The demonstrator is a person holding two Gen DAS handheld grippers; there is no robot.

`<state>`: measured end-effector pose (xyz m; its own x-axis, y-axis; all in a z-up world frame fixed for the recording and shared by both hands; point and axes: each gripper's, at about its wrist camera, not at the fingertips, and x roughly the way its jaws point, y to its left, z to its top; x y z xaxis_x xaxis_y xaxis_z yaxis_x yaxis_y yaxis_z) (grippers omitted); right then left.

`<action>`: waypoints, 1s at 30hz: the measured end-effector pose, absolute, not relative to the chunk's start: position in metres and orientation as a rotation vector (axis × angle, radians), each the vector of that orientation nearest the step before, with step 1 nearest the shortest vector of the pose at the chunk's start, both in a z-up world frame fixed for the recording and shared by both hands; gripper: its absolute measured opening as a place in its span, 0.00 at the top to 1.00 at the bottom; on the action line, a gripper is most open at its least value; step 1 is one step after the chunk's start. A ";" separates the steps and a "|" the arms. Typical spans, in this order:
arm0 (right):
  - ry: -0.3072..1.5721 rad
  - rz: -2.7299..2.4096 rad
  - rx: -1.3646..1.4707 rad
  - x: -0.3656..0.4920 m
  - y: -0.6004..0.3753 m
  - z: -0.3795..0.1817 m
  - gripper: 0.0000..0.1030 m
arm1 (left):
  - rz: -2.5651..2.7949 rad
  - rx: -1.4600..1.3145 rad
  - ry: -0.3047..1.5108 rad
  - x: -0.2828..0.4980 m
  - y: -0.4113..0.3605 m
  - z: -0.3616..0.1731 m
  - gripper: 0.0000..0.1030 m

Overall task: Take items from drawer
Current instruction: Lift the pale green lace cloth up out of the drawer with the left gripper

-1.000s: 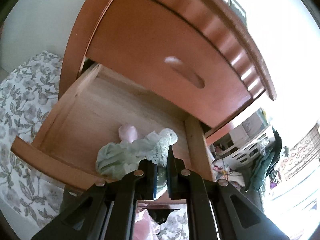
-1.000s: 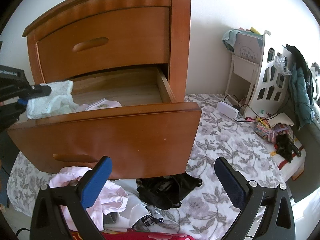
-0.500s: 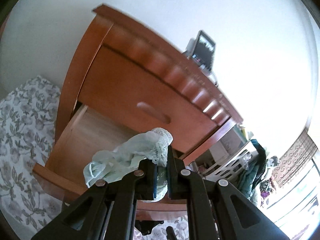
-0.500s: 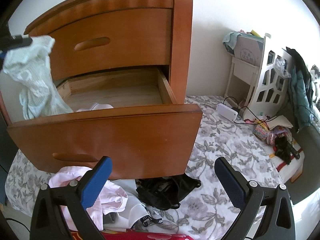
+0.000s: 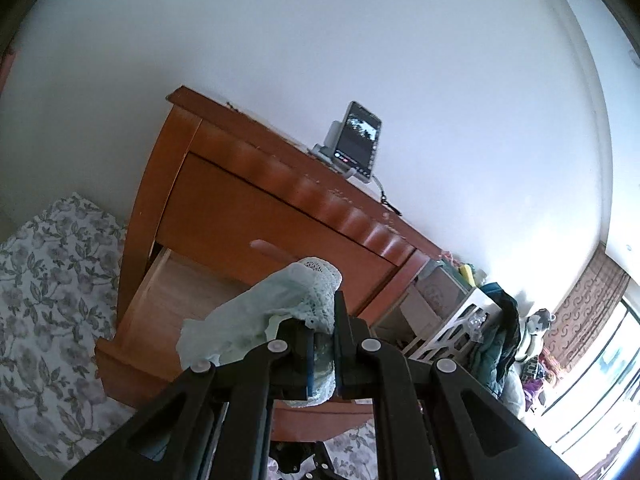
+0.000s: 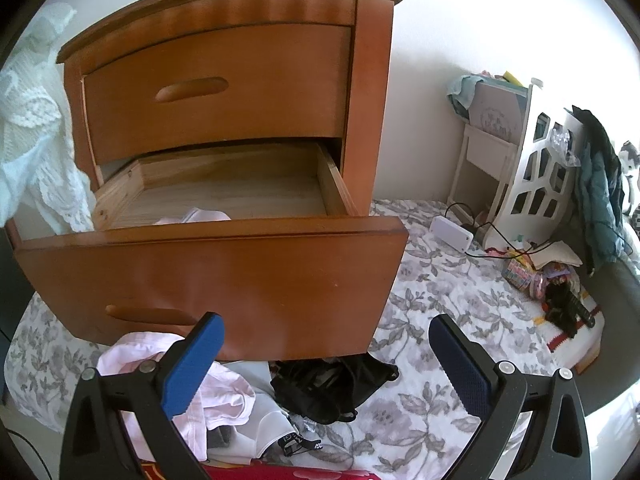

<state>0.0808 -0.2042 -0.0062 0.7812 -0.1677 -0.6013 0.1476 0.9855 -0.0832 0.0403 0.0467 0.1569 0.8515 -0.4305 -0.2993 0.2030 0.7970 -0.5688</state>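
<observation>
The open lower drawer point(image 6: 208, 240) is cleared by the mint lace garment point(image 5: 280, 312), clamped in the left gripper point(image 5: 322, 344) at 6 o'clock. It is best carried over the floor pile point(image 6: 180, 384). The right gripper point(image 6: 326, 360) is spread, holding nothing; 1 pink item point(image 6: 196, 216) is left inside.

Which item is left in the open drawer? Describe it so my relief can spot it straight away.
Find the wooden nightstand; its lower drawer is pulled out. Inside, just behind the drawer front toward the left, lies a pale pink garment, only partly visible. It is the only thing showing in the drawer, unlike the pale green lacy cloth that the left gripper holds up in the air.
</observation>
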 end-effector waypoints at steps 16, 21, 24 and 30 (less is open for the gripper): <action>0.637 -0.173 -0.058 0.079 -0.199 -0.005 0.00 | -0.391 -0.527 0.424 0.006 0.048 0.169 0.93; 0.633 -0.171 -0.072 0.079 -0.197 -0.004 0.00 | -0.401 -0.519 0.456 0.002 0.045 0.166 0.93; 0.630 -0.166 -0.083 0.078 -0.195 -0.004 0.00 | -0.416 -0.523 0.481 0.000 0.043 0.163 0.93; 0.624 -0.166 -0.096 0.078 -0.193 -0.004 0.00 | -0.423 -0.508 0.523 -0.004 0.038 0.159 0.93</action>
